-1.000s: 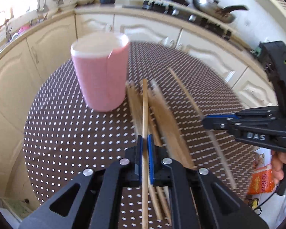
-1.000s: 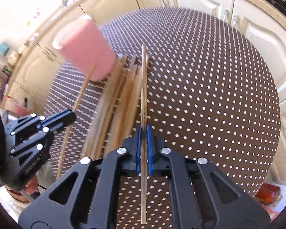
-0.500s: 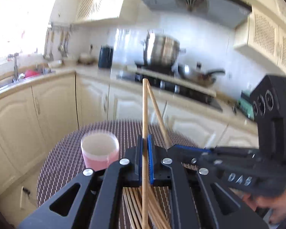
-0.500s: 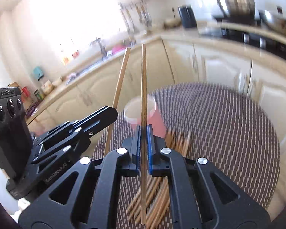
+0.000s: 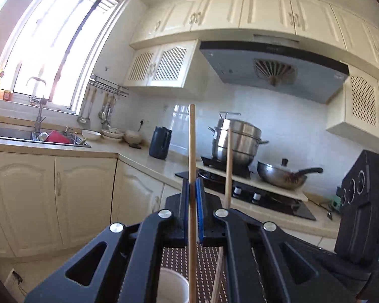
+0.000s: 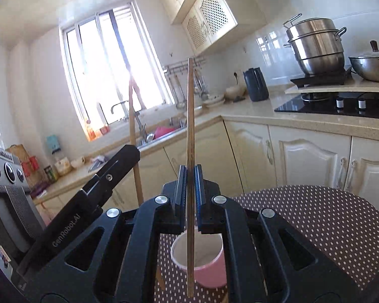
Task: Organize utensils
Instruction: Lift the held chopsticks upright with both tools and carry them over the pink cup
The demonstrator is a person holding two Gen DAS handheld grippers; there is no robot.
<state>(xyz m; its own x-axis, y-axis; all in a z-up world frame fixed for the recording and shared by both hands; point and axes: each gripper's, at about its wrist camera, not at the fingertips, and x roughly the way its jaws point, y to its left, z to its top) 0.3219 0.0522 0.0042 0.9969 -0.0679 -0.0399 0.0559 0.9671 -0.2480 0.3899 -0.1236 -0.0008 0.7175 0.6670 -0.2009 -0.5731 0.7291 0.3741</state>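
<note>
Chopsticks, one per gripper, both held upright. Left gripper (image 5: 192,202): jaws pinched on a light-wood chopstick (image 5: 192,156), round in section, blunt top end, smooth pale tan; the stick runs straight up between the blue pads and continues below them. Right gripper (image 6: 190,189): jaws pinched on a second chopstick (image 6: 190,126), same pale wood but looking thinner and darker against the bright window; its lower end hangs in line with the mouth of the cup (image 6: 198,257).

Cup: pink outside, white inside, standing upright on the table (image 6: 315,217), near the camera and just under both grippers. Whether the stick tip is inside the cup or only in front of it cannot be told. Table cover is dark brown with white dots.

In the right wrist view the left gripper sits at near left with its stick rising beside it. More wooden sticks (image 5: 218,277) lie on the table beside the cup, only partly visible behind the gripper frame.
</note>
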